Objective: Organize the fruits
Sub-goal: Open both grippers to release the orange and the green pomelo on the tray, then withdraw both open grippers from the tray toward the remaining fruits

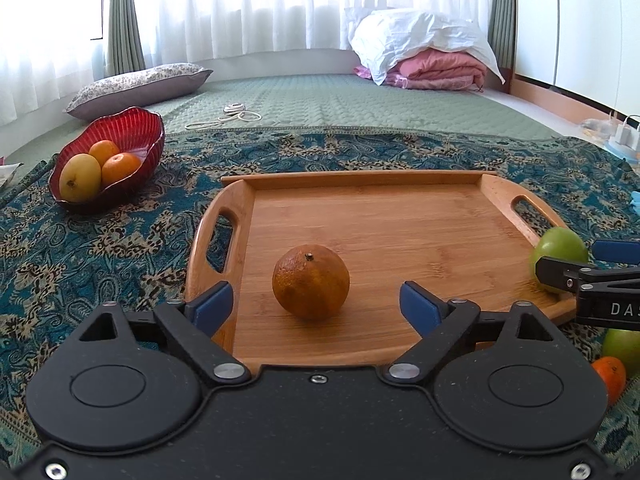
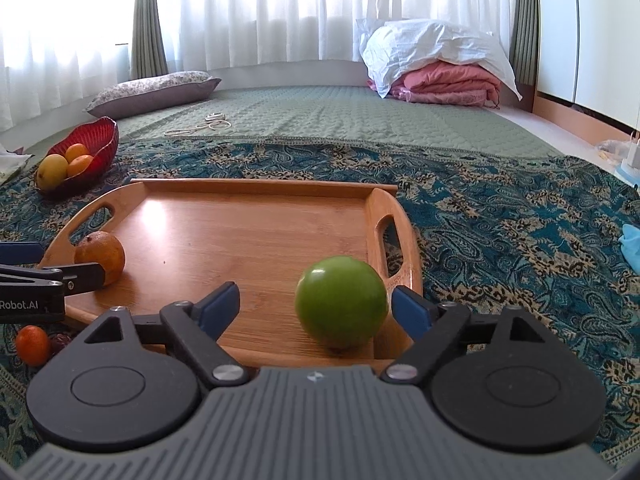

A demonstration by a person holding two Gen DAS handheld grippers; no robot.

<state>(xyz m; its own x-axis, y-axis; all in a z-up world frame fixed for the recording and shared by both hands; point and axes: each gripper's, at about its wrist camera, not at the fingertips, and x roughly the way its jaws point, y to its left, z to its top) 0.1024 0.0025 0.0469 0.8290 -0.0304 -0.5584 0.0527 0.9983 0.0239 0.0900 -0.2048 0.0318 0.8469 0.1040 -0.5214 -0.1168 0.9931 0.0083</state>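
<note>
Both fruits look freshly set down on the rectangular bamboo tray with cut-out handles (image 1: 400, 216), so the step in hand seems to be release and retreat. The left gripper (image 1: 316, 304) stands wide, its blue pads clear of the dull, rough-skinned orange (image 1: 311, 282) resting between them near the tray's 7 o'clock corner. The right gripper (image 2: 316, 304) is equally wide; the smooth green apple (image 2: 341, 307) sits just off its right pad at the tray's 5 o'clock corner, whether touching I cannot tell. Loose fruit remains on the cloth at about 6 o'clock of the tray: a small bright mandarin (image 2: 33, 345) and a second green fruit (image 1: 624, 350). The next move likely calls for drawing back cleanly without nudging either round fruit, then reaching for these. The tray lies on a teal paisley cloth (image 1: 100, 248) over a green quilted mat (image 1: 340, 100); at 10 o'clock a ribbed red glass bowl (image 1: 148, 128) holds three fruits, with sheer white curtains (image 2: 280, 8) and folded pink bedding (image 2: 448, 82) beyond.
</note>
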